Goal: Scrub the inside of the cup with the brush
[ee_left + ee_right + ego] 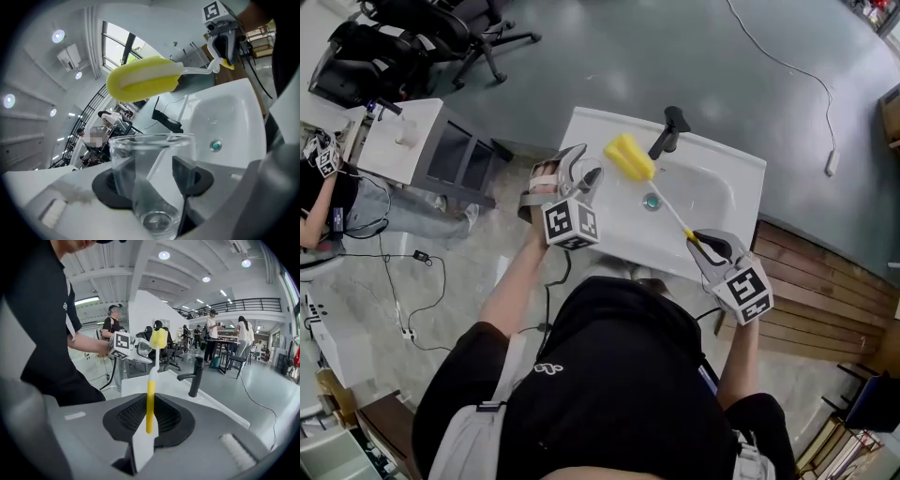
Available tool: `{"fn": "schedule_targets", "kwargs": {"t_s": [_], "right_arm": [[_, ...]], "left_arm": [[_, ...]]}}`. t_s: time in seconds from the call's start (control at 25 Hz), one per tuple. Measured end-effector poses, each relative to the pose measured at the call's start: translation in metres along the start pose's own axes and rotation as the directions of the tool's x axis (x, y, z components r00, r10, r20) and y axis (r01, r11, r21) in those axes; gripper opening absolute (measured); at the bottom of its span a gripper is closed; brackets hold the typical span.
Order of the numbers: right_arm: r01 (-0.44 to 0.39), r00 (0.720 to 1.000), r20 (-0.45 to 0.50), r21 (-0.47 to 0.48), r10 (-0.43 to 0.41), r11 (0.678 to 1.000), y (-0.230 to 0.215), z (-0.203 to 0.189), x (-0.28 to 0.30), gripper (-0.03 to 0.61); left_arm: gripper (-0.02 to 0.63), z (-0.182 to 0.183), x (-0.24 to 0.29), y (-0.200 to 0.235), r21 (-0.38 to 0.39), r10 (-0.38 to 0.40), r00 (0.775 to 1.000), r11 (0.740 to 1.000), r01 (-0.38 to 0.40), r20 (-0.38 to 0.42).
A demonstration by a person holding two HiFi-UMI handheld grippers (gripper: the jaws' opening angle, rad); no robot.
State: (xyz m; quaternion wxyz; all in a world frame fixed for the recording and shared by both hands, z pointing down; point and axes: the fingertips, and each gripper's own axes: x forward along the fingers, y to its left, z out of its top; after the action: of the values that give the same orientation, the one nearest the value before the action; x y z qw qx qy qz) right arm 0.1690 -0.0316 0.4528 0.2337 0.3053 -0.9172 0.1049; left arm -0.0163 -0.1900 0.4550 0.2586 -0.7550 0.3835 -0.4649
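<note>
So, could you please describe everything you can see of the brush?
The brush is long and thin. It has a yellow, foam-like sponge head, a thin white stem, and a yellow and white handle that looks like plastic. The right hand-held gripper is shut on the handle. The brush is in the air above the white sink and slants toward the clear cup. Its head is outside the cup, near the mouth, and seems to touch nothing.

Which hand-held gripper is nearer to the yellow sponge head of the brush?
Left. The left hand-held gripper, holding the glass cup, is close beside the sponge head. The right hand-held gripper grips the far end of the handle, away from it.
</note>
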Motion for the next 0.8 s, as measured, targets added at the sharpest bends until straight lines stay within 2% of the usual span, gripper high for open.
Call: {"fn": "schedule_targets", "kwargs": {"t_s": [0.36,0.6,0.8], "right_arm": [[-0.034,0.994,-0.104,-0.109,0.023,0.993,0.011,-0.014,0.002,0.049],[-0.029,0.981,-0.195,-0.192,-0.009,0.981,0.01,-0.024,0.003,0.049],[-0.023,0.962,-0.266,-0.279,-0.054,0.96,0.006,-0.028,0.001,0.049]], "left_arm": [[0.272,-0.001,0.002,-0.007,0.147,-0.008,0.999,0.989,0.014,-0.042],[0.272,-0.005,0.001,-0.009,0.22,-0.01,0.998,0.975,0.021,-0.054],[0.272,-0.005,0.002,-0.016,0.311,-0.017,0.998,0.95,0.035,-0.062]]}}
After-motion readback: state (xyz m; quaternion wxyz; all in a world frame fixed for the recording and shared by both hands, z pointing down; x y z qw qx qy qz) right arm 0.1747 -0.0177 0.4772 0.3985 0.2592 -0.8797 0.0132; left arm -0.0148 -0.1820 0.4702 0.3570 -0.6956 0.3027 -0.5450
